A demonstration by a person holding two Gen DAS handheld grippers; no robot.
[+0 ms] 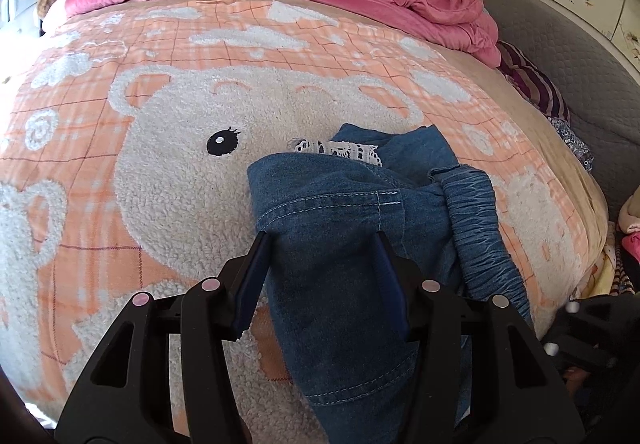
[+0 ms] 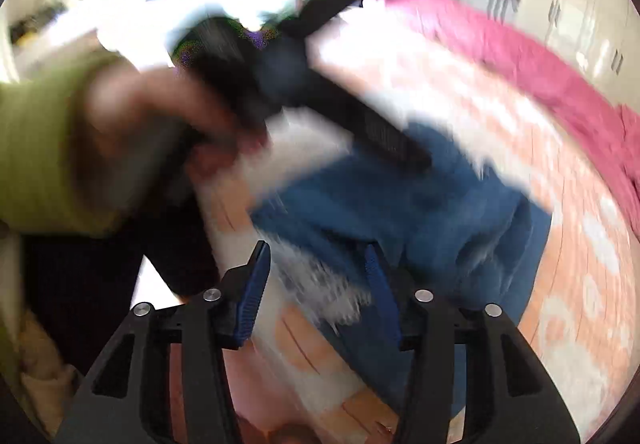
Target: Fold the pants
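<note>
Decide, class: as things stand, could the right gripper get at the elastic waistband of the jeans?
Probably yes. The waistband lies uncovered on top of the jeans, on the side away from the left gripper, and the right gripper is open nearby.

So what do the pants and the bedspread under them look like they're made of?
The pants look like blue denim: faded weave, pale topstitched seams, a gathered elastic waistband and white lace trim. The bedspread looks like matte fleece, its bear raised in nubby, sherpa-like pile; the fibre itself can't be told.
</note>
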